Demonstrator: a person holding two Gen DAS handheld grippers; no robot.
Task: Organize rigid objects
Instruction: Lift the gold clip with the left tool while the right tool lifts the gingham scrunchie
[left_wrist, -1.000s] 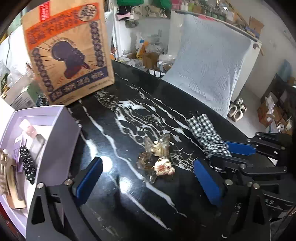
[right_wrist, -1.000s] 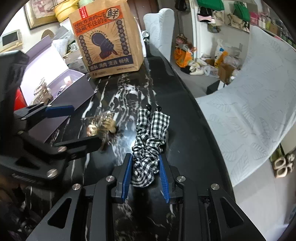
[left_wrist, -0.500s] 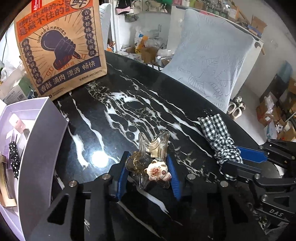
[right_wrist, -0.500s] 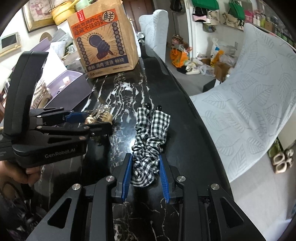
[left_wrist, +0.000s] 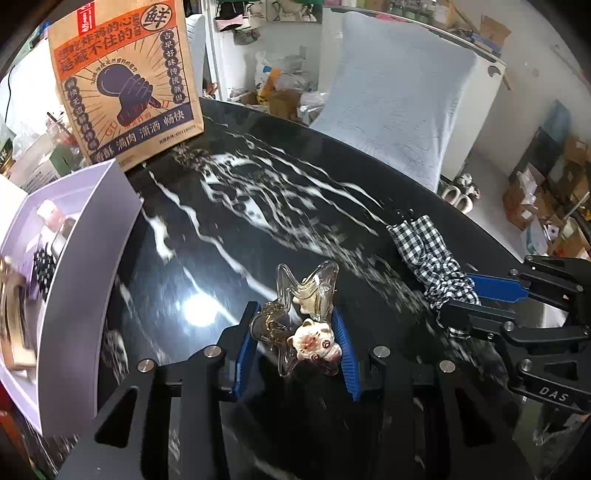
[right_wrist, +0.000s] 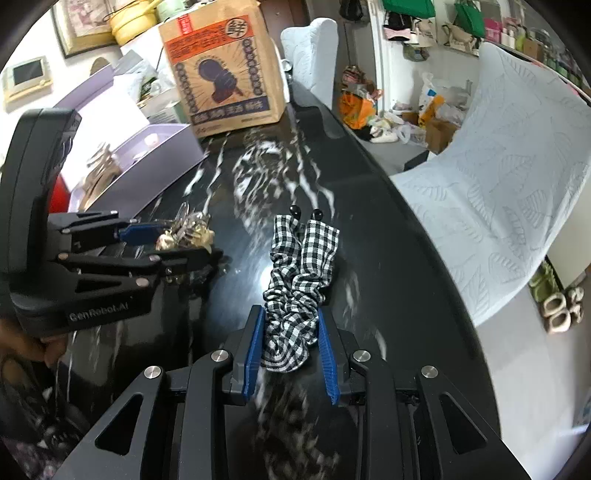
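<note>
With both claws loaded, the risk sits mostly on the left side. Left claw (left_wrist: 295, 350) is clenched on the clear hair clip (left_wrist: 301, 314), the one with the small cat charm, just off or on the black marble table (left_wrist: 229, 221); can't tell if it's lifted. Clip is glossy, irregular and pinched near its lower end, so it could pivot or squirt out of the blue pads (left_wrist: 341, 343) during the carry. Charm end sticks out and could snag the wall of the lilac box (left_wrist: 85, 258) on the way in.

Right claw (right_wrist: 291, 347) is clenched on the checked scrunchie headband (right_wrist: 299, 280), which trails forward across the table. Soft fabric: it'll drag and may slide through the grip if pulled fast. Both claws are near each other, so a collision is possible if both head for the box together.

Readable text: "GenRobot.AI" on the left claw body in the right wrist view, "DAS" on the right claw body in the left wrist view. Brown paper bag (left_wrist: 125, 85) carries Chinese print, including "鲜" in a circle and "满肉 满洒 畅快".
</note>
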